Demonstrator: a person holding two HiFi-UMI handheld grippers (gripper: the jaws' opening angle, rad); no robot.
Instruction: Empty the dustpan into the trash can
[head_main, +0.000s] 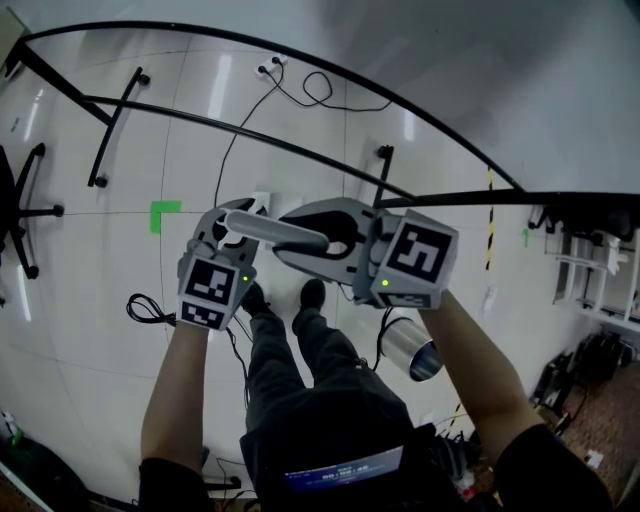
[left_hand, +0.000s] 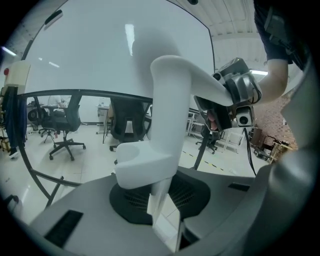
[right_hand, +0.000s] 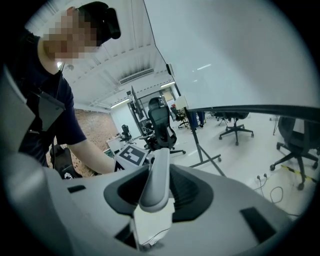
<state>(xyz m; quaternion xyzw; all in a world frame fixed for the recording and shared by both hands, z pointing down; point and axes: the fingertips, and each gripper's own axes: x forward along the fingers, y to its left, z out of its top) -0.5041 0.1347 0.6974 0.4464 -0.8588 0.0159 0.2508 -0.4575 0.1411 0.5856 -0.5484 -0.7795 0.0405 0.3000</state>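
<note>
Left tongs (left_hand: 161, 202) clenched on one end of pale dustpan handle (head_main: 282, 233), right tongs (right_hand: 152, 202) clenched on the other end, handle bridging both above the floor (head_main: 100, 330), silver trash can (head_main: 408, 348) on floor under right forearm (head_main: 480, 370)

Large open lab or workshop hall: glossy white floor (head_main: 90, 340) with green tape corner mark (head_main: 163, 214), loose black cables (head_main: 300, 95), black swivel office chairs (left_hand: 62, 125), metal equipment racks (head_main: 590, 270).
</note>
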